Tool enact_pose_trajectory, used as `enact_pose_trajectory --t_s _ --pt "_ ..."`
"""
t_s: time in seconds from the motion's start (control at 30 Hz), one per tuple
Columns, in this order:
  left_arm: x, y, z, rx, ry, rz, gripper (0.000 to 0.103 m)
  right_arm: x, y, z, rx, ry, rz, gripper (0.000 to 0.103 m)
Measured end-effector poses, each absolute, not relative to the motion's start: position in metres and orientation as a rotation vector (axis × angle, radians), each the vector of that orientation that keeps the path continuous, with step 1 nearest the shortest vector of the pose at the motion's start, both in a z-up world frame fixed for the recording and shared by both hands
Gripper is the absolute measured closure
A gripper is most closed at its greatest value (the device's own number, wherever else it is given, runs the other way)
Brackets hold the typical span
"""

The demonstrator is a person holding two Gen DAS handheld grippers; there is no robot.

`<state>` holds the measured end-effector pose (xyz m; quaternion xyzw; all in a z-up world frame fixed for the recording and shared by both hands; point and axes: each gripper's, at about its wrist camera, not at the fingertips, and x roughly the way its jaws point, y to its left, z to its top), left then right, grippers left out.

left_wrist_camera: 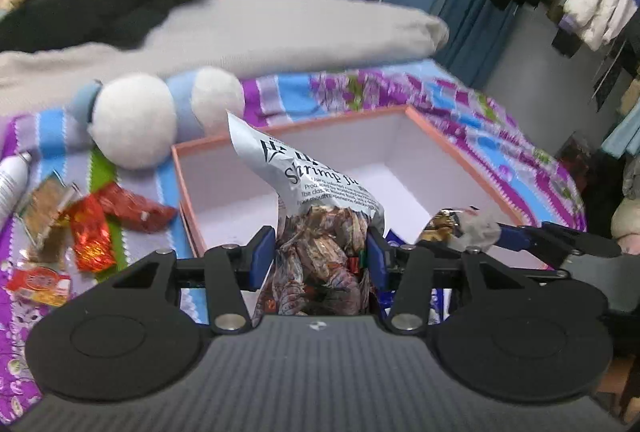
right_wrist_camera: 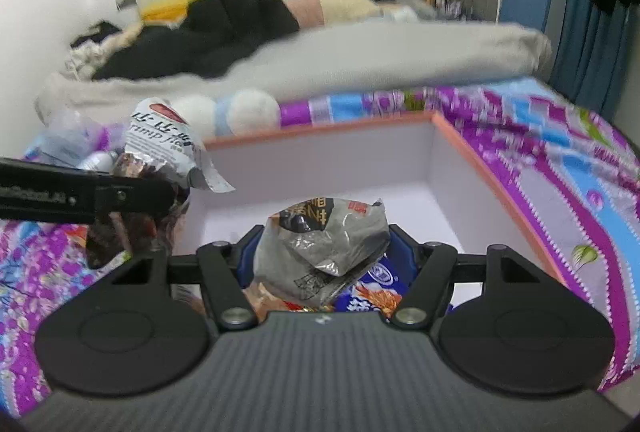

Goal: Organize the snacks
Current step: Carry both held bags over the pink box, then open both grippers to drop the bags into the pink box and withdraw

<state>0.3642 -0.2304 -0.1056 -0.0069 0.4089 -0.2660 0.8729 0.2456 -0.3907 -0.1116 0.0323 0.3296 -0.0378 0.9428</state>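
Note:
My left gripper [left_wrist_camera: 320,252] is shut on a silver shrimp-flavour snack bag [left_wrist_camera: 304,168], whose crumpled top sticks up over the near edge of the box. The orange-rimmed white box [left_wrist_camera: 460,148] lies open on the bedspread. My right gripper [right_wrist_camera: 326,248] is shut on a crumpled grey snack packet [right_wrist_camera: 320,232] above the box's near side [right_wrist_camera: 480,160]. A blue packet [right_wrist_camera: 372,292] shows just under it; whether it is held or lies in the box I cannot tell. In the right wrist view the left gripper [right_wrist_camera: 160,200] holds the shrimp bag [right_wrist_camera: 164,140] at the left.
Red packets [left_wrist_camera: 92,236] and several other small snacks lie on the patterned bedspread left of the box, beside a white bottle [left_wrist_camera: 12,180]. A plush toy [left_wrist_camera: 136,120] sits behind them. A grey blanket [left_wrist_camera: 260,32] and dark clothes fill the back; hanging clothes [left_wrist_camera: 600,0] are at right.

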Motion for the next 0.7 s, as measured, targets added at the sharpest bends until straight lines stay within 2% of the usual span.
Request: enact_pose_trajectory --t_s 0.27,0.4,0.43,0.5,0.57,0.7 --pt "0.395 -0.257 -0.141 0.021 0.985 -0.542 0.049 0.284 -0.4 -0.158 0.054 0.874 -0.072 0.035" --pt "0.398 -0.257 -0.146 0.006 0.995 -0.531 0.048 0.287 -0.403 -0.167 0.054 0.9 -0.104 0.035" --pt "0.398 -0.255 -0.147 0.002 1.003 -0.53 0.046 0.287 -0.402 -0.168 0.062 0.902 -0.101 0.035" --pt "0.394 -0.253 -0.147 0.005 1.0 -0.536 0.033 0.286 -0.403 -0.169 0.066 0.903 -0.099 0.034" --pt "0.39 -0.25 -0.146 0.009 0.976 -0.533 0.028 0.287 -0.407 -0.169 0.08 0.894 -0.1 0.033" --pt "0.379 -0.241 -0.14 0.008 0.94 -0.555 0.027 0.277 -0.408 -0.162 0.105 0.86 -0.11 0.032"
